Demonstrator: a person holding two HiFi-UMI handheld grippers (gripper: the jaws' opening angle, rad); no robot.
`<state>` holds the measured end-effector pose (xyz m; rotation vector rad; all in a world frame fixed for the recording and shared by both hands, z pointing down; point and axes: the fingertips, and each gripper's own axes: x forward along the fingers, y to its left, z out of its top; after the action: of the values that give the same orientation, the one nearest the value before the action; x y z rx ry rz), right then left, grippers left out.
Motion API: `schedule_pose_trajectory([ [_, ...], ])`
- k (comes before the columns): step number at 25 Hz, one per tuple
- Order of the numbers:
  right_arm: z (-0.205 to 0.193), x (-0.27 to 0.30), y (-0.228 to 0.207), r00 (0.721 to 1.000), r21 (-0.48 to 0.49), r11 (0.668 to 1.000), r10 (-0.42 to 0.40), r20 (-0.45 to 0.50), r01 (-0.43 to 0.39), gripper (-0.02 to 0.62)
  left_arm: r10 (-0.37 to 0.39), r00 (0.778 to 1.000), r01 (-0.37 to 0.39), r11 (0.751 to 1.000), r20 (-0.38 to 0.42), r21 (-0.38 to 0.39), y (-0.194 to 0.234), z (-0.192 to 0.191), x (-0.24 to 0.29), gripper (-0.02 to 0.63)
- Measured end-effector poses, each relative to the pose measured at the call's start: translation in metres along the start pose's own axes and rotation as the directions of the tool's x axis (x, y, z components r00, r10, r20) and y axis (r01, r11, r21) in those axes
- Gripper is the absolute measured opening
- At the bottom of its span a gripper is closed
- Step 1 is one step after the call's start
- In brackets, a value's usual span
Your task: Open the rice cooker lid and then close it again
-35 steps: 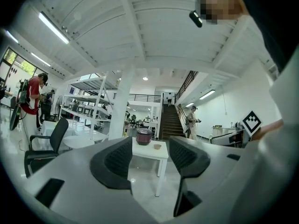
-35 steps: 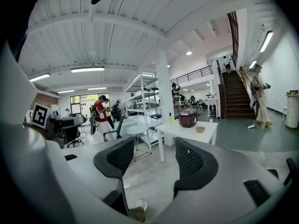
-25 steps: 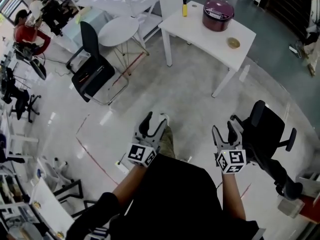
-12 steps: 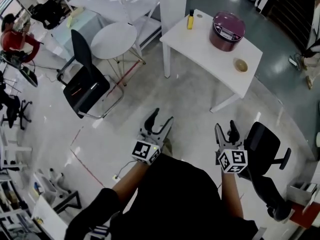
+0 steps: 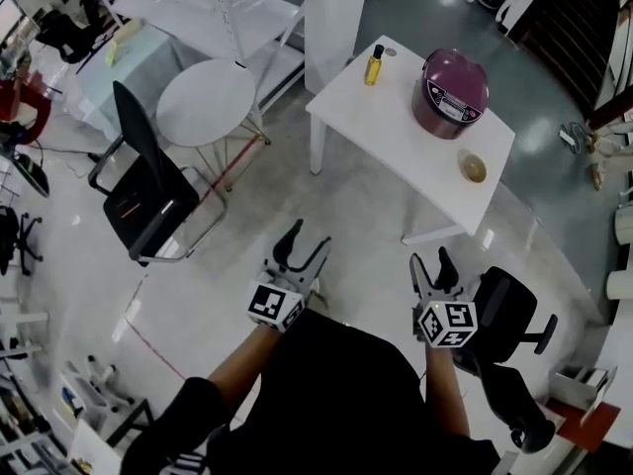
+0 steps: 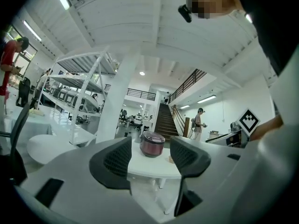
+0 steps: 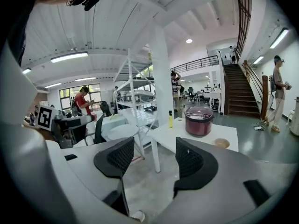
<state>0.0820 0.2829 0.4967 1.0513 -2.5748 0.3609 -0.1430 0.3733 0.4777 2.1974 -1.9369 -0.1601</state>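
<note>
A maroon rice cooker (image 5: 450,93) with its lid down stands on a white table (image 5: 396,142) well ahead of me; it also shows as a rice cooker (image 6: 152,143) between the left jaws and as a rice cooker (image 7: 199,120) in the right gripper view. My left gripper (image 5: 302,248) and right gripper (image 5: 431,264) are both held open and empty above the floor, a good distance short of the table.
On the table stand a yellow bottle (image 5: 373,65) and a small wooden bowl (image 5: 474,168). A black office chair (image 5: 499,315) is just right of my right gripper. A black chair (image 5: 143,196) and a round white table (image 5: 206,102) are to the left, a white pillar (image 5: 334,18) behind.
The view has advanced toward the white table, so the rice cooker sits lower and nearer in the head view. Both grippers stay open and keep their pose.
</note>
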Motion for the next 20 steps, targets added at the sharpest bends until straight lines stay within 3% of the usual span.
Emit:
schedule_pose_trajectory([
  [5,0.016,0.045,0.006,0.999,-0.023,1.0,0.013,-0.045,-0.014,0.244,-0.01,1.0,0.01,1.0,0.016,-0.013,0.042,0.011,0.037,0.235],
  [11,0.027,0.078,0.006,0.998,-0.011,0.999,-0.037,-0.06,0.036,0.244,-0.055,0.998,0.055,0.998,-0.01,0.007,0.076,0.01,0.064,0.236],
  [16,0.011,0.083,0.003,0.992,0.008,0.998,-0.067,-0.105,0.068,0.244,-0.105,0.994,0.105,0.994,-0.032,-0.018,0.079,0.004,0.081,0.238],
  [20,0.01,0.079,-0.022,0.986,0.007,0.991,-0.129,-0.104,0.13,0.244,-0.129,0.99,0.128,0.991,-0.057,-0.027,0.071,-0.003,0.096,0.241],
])
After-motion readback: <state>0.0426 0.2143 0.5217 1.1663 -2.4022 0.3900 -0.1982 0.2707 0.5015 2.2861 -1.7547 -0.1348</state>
